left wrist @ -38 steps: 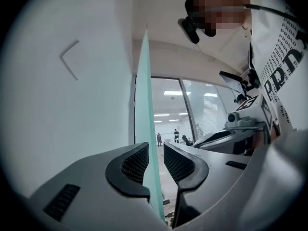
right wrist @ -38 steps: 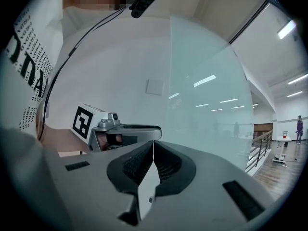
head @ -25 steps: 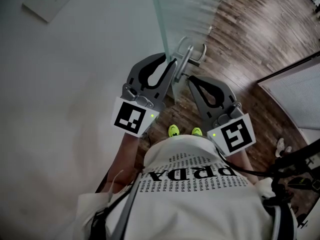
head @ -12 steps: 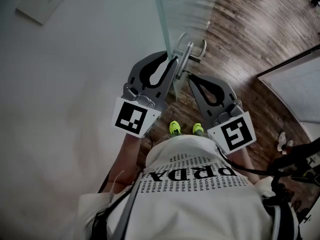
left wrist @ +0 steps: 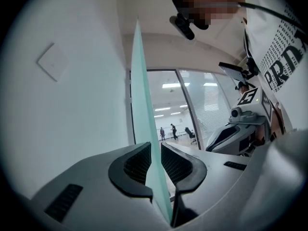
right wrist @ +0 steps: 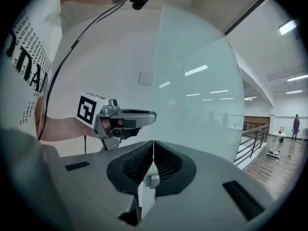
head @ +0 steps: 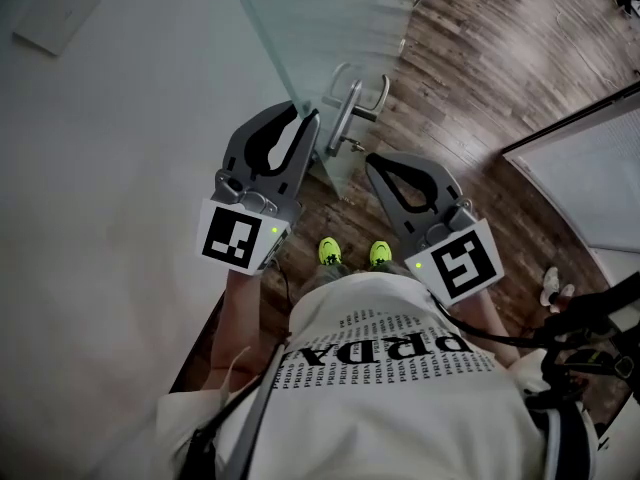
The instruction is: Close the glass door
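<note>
**Fig. Door edge in the pinch, read outward from my body.**

Nearest, my left gripper (left wrist: 155,149) is clamped on the free vertical edge of the glass door (left wrist: 141,105). The pane's green edge runs straight up between the ribbed pads, one pad on each face. My right gripper (right wrist: 153,146) is pressed together with nothing evident in it. From the head view it hangs just beside the door, below the metal handle (head: 352,106) and apart from it.

Just past the claws, the pane stands out from the white wall (head: 110,138) at an angle. Its edge is free and not seated in any frame, so I judge the door to be open and the swing under way. Further off lie the wood floor (head: 480,78) and a lit room with distant people.

To do this step well, I judge that:
- the left pads should stay square to the glass;
- the wrist should follow the door's arc rather than pull straight, so the pane is not twisted;
- the right gripper should stay clear of the handle;
- the swing should slow as the edge nears its frame.
</note>
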{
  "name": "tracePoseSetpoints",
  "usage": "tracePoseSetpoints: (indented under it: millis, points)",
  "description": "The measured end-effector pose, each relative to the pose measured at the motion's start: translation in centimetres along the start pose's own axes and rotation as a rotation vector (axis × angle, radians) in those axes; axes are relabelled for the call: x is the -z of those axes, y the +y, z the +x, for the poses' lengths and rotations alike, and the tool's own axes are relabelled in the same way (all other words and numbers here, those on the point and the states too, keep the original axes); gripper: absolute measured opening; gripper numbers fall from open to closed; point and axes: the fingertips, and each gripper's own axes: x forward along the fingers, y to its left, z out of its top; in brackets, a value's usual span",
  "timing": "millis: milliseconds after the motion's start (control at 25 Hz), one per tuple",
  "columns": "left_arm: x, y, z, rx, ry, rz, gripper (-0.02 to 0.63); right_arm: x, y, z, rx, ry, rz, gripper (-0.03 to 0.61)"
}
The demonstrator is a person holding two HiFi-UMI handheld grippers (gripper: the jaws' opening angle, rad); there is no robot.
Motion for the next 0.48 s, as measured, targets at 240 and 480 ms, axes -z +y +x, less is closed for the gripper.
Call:
tracePoseSetpoints:
  millis: [240, 480]
  points:
    - [-1.3, 4.4, -2.2, 0.000, -0.027, 0.009, 0.054, -1.7, 1.4, 2.6, -0.037, 0.057, -0.004, -0.002]
    - [-1.3, 1.5, -0.3, 0.019, -0.040, 0.022, 0.054, 0.4, -0.2, 0.0, -0.013, 0.037, 0.004, -0.002]
